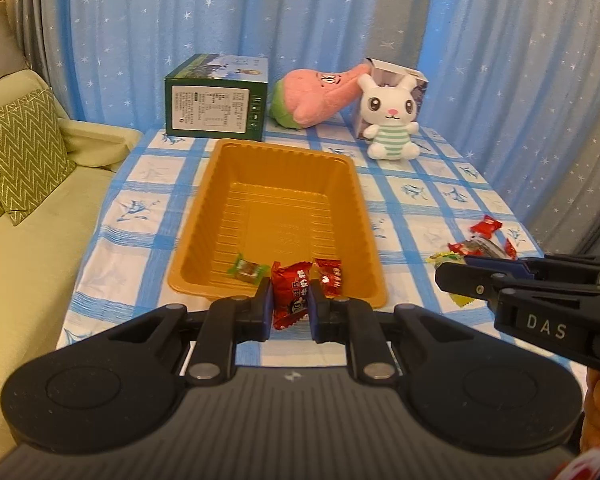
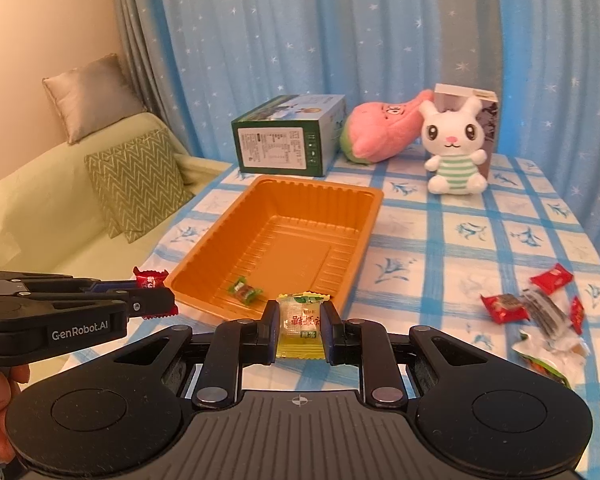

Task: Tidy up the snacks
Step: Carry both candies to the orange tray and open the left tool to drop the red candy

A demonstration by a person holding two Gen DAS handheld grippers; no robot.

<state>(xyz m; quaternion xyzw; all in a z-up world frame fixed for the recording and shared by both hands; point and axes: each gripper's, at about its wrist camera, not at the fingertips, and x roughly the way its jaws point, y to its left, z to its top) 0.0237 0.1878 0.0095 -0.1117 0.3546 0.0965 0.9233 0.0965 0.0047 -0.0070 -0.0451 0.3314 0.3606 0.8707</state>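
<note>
Landmark for all places: the orange tray (image 1: 216,216), ribbed plastic, set lengthwise on the checked tablecloth (image 1: 148,184).

Left gripper (image 1: 291,300) holds a red-wrapped snack (image 1: 290,294); fingers narrow, blue pads pressed on both flat sides of the packet; it hangs just at the tray's near rim, seemingly over the edge. Right gripper (image 2: 300,320) holds a yellow-green wrapped snack (image 2: 301,324) the same way, fingers drawn in on its sides, also just short of the tray's near rim.

Already inside the tray, at its near end: a small green-ended candy (image 2: 244,290); from the left wrist view a second red packet (image 1: 329,276) seems to lie there too, beside the held one; cannot tell whether it touches the tray floor.

Loose pile (image 2: 540,308) well to the right of the tray: red packets, a clear dark-filled one, a green-white wrapper, overlapping.

Handling, as judged: packets light, soft, crinkly film; glossy, so likely slippery; contents probably small and somewhat crushable; a mid-body pinch across the flat faces, as now, looks sound; crimped ends would tear or slide. Thin packets lying flat on cloth will want a low, shallow approach; the overlapping ones may drag neighbours along.

Behind the tray's far end: green box (image 1: 216,98), pink plush (image 1: 320,94), white rabbit plush (image 1: 390,120); none in the way.
</note>
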